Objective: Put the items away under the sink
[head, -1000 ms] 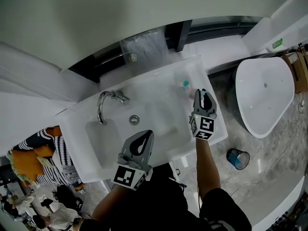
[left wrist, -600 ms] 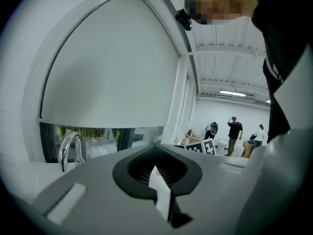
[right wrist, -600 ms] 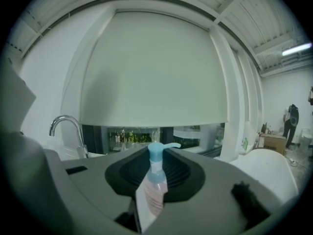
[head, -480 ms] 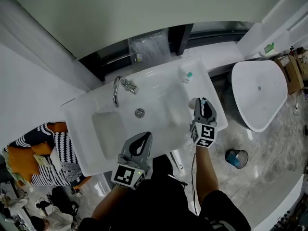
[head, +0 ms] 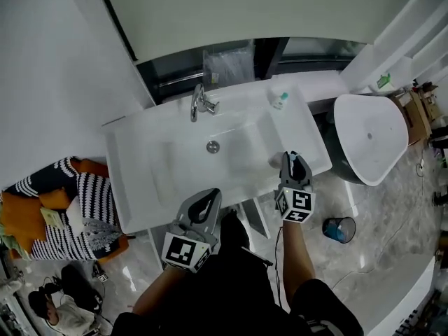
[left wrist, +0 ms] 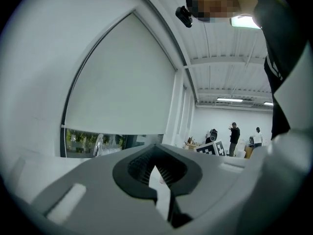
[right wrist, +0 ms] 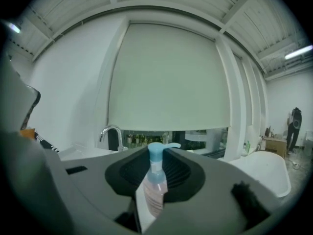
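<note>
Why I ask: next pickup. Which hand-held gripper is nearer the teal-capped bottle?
Right. The right hand-held gripper is directly in front of the teal-capped bottle; the left hand-held gripper is farther, leftward.

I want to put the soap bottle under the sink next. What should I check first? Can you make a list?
1. Pump bottle gripped firmly: ok. The right hand-held gripper is closed on its body, and the bottle stands upright.
2. Left hand-held gripper free to help: ok. Its jaws are together with nothing between them.
3. Space under the sink open and ready: cannot tell. The counter hides it in every view.
4. All items collected: not ok. A small teal-capped bottle stands on the counter at the back right corner.
5. Faucet out of the way: ok. It is at the back of the sink, away from both grippers.
</note>
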Demonstrator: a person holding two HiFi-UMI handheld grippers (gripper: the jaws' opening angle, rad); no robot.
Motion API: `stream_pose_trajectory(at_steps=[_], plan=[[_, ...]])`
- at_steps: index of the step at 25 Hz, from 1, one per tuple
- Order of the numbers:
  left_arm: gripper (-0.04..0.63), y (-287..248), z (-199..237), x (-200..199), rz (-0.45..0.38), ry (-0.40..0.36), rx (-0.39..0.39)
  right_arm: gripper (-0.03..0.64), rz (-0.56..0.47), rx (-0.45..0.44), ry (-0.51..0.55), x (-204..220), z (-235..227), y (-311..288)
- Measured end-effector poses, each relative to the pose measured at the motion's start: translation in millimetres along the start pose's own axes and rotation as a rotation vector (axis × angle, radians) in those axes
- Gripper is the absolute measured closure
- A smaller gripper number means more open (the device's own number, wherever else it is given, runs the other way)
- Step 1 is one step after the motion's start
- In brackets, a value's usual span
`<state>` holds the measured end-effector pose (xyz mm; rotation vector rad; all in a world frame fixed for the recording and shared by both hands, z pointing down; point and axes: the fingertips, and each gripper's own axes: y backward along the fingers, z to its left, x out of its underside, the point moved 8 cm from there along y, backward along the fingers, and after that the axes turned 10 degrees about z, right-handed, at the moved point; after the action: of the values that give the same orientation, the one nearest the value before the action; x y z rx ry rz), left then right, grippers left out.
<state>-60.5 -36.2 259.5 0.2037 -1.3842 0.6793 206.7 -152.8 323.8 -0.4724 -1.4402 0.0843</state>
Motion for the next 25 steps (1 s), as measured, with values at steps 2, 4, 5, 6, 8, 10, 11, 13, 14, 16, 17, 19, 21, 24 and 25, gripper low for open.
stream_pose_trajectory(at_steps=[2,4,5,6,8,10,11,13,14,16,17,19,21,24,25], plan=[[0.586,31,-4,9,-0.014,0.003,-0.006,0.528,-0.003,-0.013,0.000,6,20,25],[0.588,62,-7,17,-0.025,0.002,-0.011,0.528,-0.004,-0.026,-0.008,11,42,48],[0.588,77,-7,20,-0.028,-0.001,-0.013,0.528,-0.004,-0.033,-0.015,15,53,60],[0.587,92,-8,24,-0.029,-0.004,-0.015,0.528,-0.003,-0.039,-0.021,18,63,71],[0.587,120,-12,34,-0.023,-0.004,-0.020,0.528,0.004,-0.051,-0.027,28,83,96],[0.587,146,-19,45,-0.015,0.003,-0.024,0.528,0.020,-0.066,-0.026,39,100,121],[0.586,157,-22,49,-0.015,0.006,-0.027,0.528,0.029,-0.075,-0.024,43,107,131],[0.586,179,-27,55,-0.015,0.013,-0.045,0.528,0.046,-0.095,-0.023,51,121,149],[0.586,189,-29,58,-0.014,0.017,-0.056,0.528,0.052,-0.104,-0.024,54,127,158],[0.586,204,-34,63,-0.013,0.025,-0.077,0.528,0.057,-0.122,-0.025,61,137,177],[0.586,210,-36,66,-0.013,0.031,-0.089,0.528,0.058,-0.133,-0.024,64,140,184],[0.588,219,-41,70,-0.012,0.043,-0.112,0.528,0.060,-0.162,-0.014,68,146,195],[0.588,224,-46,72,-0.010,0.053,-0.136,0.528,0.067,-0.194,-0.002,72,149,203],[0.587,225,-57,76,-0.012,0.064,-0.178,0.528,0.070,-0.231,0.016,76,149,209],[0.586,224,-61,78,-0.009,0.072,-0.191,0.528,0.072,-0.245,0.022,77,149,210]])
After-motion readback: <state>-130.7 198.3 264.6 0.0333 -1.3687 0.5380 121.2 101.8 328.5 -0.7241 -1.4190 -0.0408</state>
